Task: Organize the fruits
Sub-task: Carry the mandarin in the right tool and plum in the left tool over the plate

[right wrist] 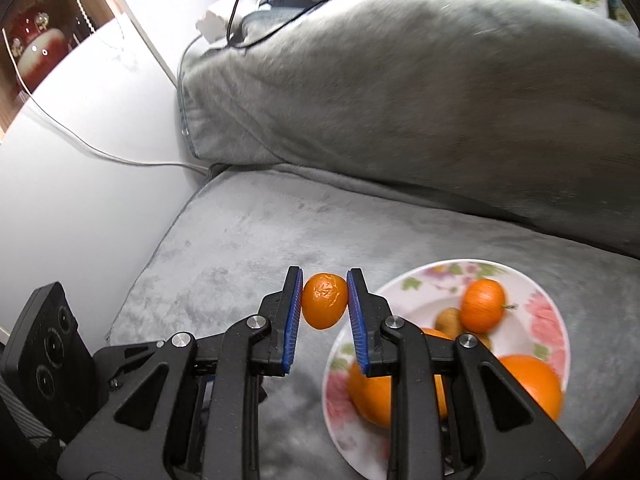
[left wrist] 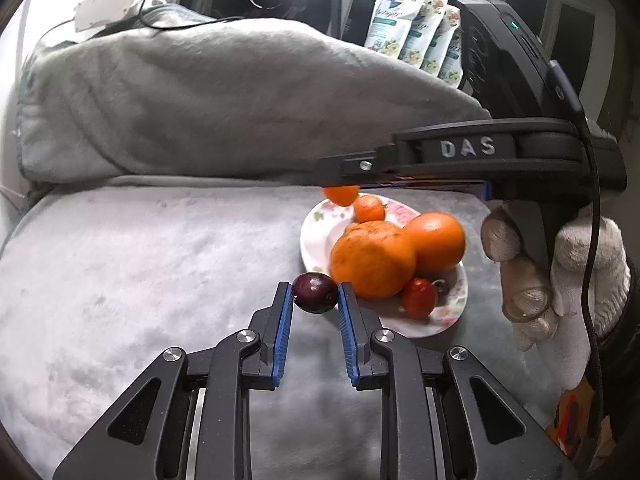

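Observation:
My left gripper (left wrist: 315, 293) is shut on a dark purple plum (left wrist: 315, 293), held just left of the floral plate (left wrist: 452, 312) over the grey cushion. My right gripper (right wrist: 324, 300) is shut on a small tangerine (right wrist: 324, 300), held above the cushion just left of the plate (right wrist: 548, 320); that tangerine (left wrist: 342, 194) also shows under the right gripper in the left wrist view. The plate holds two large oranges (left wrist: 374, 262) (left wrist: 438, 240), a small tangerine (left wrist: 369, 208), a red fruit (left wrist: 419, 297) and a brownish fruit (right wrist: 448, 320).
A large grey pillow (left wrist: 220, 100) lies behind the seat cushion (left wrist: 140, 260). Pouches (left wrist: 412, 28) stand at the back right. A white wall and cable (right wrist: 80, 140) are on the left. The person's gloved hand (left wrist: 560, 272) holds the right gripper beside the plate.

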`<move>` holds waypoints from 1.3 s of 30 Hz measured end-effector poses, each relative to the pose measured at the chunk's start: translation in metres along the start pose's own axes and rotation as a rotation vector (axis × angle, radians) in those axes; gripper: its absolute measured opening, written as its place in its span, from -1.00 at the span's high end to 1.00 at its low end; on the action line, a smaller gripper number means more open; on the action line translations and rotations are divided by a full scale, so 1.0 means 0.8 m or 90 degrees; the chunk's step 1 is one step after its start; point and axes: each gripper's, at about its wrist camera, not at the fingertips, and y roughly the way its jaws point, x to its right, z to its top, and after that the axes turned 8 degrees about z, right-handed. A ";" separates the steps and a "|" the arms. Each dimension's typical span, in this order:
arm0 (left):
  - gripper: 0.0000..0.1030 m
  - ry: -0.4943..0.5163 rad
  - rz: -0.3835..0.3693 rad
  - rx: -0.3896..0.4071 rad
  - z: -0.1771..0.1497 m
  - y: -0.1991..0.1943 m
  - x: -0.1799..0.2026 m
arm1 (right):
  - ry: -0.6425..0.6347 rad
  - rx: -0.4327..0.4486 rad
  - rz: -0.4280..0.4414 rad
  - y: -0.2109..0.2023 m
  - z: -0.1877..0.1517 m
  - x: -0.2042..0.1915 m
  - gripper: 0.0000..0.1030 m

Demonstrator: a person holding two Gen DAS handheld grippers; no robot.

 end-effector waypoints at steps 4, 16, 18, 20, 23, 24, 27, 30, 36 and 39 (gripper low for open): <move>0.59 0.004 -0.010 0.007 0.009 0.008 0.005 | -0.001 0.021 -0.017 -0.026 -0.007 0.013 0.54; 0.59 0.012 -0.029 0.019 0.035 0.026 0.027 | 0.036 0.080 -0.038 -0.084 -0.032 0.060 0.54; 0.59 0.013 -0.029 0.020 0.040 0.029 0.030 | 0.038 0.090 -0.037 -0.091 -0.036 0.061 0.54; 0.59 0.012 -0.028 0.022 0.044 0.033 0.030 | 0.033 0.097 -0.036 -0.097 -0.042 0.059 0.54; 0.59 0.010 -0.026 0.023 0.052 0.039 0.028 | 0.016 0.104 -0.039 -0.104 -0.052 0.051 0.54; 0.59 0.009 -0.025 0.023 0.054 0.041 0.028 | 0.010 0.106 -0.042 -0.106 -0.055 0.047 0.54; 0.59 0.006 -0.022 0.020 0.062 0.051 0.026 | -0.010 0.112 -0.050 -0.111 -0.067 0.037 0.54; 0.59 0.002 -0.022 0.014 0.065 0.060 0.024 | -0.023 0.114 -0.053 -0.111 -0.076 0.029 0.54; 0.59 0.001 -0.016 0.010 0.073 0.074 0.024 | -0.035 0.121 -0.062 -0.114 -0.096 0.023 0.54; 0.59 0.003 -0.004 0.012 0.076 0.080 0.025 | -0.039 0.120 -0.065 -0.114 -0.103 0.023 0.54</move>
